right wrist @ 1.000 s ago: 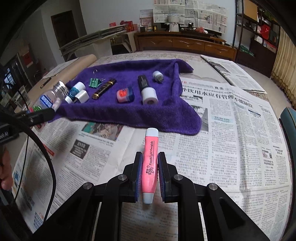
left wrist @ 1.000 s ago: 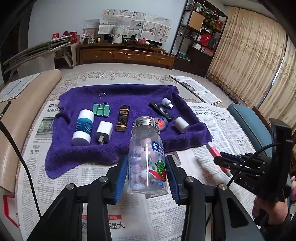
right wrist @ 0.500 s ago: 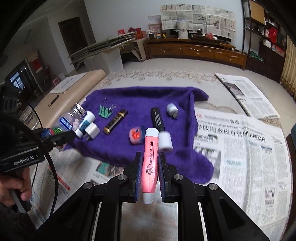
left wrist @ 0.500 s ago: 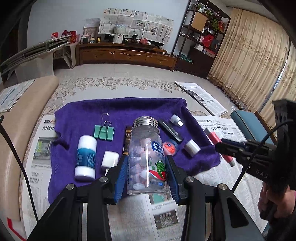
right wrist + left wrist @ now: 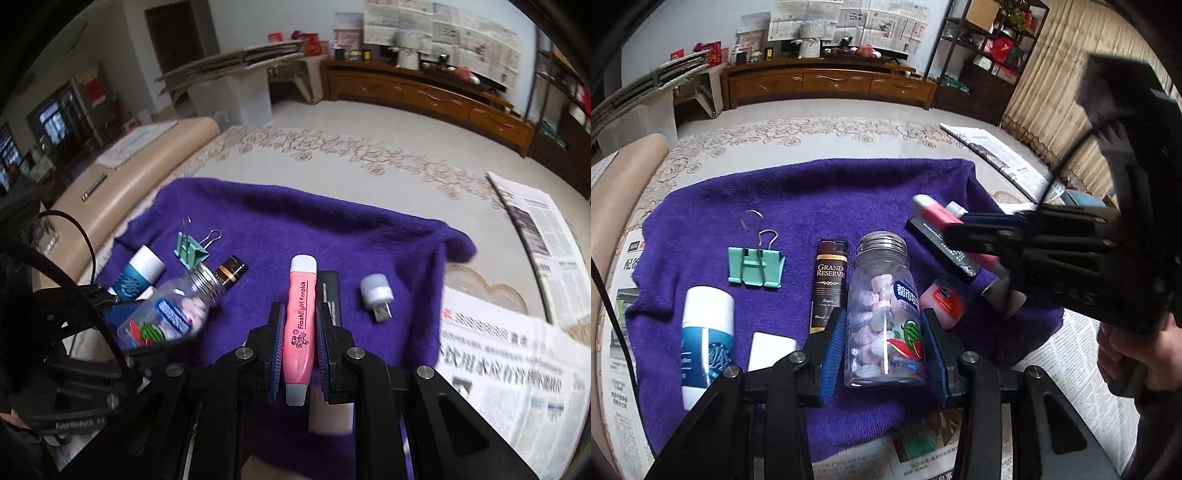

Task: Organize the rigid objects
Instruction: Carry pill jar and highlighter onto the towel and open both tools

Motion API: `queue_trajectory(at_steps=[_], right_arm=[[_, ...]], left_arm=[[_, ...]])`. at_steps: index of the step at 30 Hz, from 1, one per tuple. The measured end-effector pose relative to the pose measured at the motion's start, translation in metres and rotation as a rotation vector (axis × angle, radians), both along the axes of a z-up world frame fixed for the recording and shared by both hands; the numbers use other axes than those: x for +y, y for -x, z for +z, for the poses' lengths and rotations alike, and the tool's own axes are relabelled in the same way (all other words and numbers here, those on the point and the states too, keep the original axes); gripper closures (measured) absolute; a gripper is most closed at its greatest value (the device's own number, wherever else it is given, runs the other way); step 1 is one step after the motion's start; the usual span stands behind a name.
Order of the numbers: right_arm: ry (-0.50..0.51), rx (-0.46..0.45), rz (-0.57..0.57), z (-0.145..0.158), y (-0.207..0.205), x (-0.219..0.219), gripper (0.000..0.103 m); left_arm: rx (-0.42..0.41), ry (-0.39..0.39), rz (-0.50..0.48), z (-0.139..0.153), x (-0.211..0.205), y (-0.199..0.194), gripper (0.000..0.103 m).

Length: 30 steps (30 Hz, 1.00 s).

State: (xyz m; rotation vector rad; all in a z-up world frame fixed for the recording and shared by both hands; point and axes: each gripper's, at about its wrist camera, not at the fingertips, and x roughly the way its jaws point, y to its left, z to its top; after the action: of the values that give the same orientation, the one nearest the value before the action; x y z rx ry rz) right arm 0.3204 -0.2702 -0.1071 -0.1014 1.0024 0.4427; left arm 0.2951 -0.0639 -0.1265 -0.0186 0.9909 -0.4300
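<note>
The left gripper [image 5: 884,347] has its jaws clamped on a clear candy jar [image 5: 884,314], held over the near part of the purple towel [image 5: 849,192]; the right gripper [image 5: 297,339] pinches a pink flashlight [image 5: 300,325] above the towel's right half. Each should probably be lowered into a bare patch in line with the row, clear of the binder clip [image 5: 756,266] and its neighbours, before releasing.

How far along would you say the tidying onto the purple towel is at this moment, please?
Already lying on the purple towel: the green binder clip, dark lighter and white-capped bottle. In hand: the left gripper holds the candy jar, the right gripper the pink flashlight, both over the towel. Left: setting those two down.
</note>
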Motion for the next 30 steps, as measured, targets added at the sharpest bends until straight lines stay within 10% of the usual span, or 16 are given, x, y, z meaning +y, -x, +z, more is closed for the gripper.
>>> queue_trajectory(at_steps=[30], right_arm=[[0.026, 0.049, 0.138, -0.038, -0.019, 0.017, 0.086]], left_arm=[[0.037, -0.160, -0.068, -0.016, -0.026, -0.001, 0.064]])
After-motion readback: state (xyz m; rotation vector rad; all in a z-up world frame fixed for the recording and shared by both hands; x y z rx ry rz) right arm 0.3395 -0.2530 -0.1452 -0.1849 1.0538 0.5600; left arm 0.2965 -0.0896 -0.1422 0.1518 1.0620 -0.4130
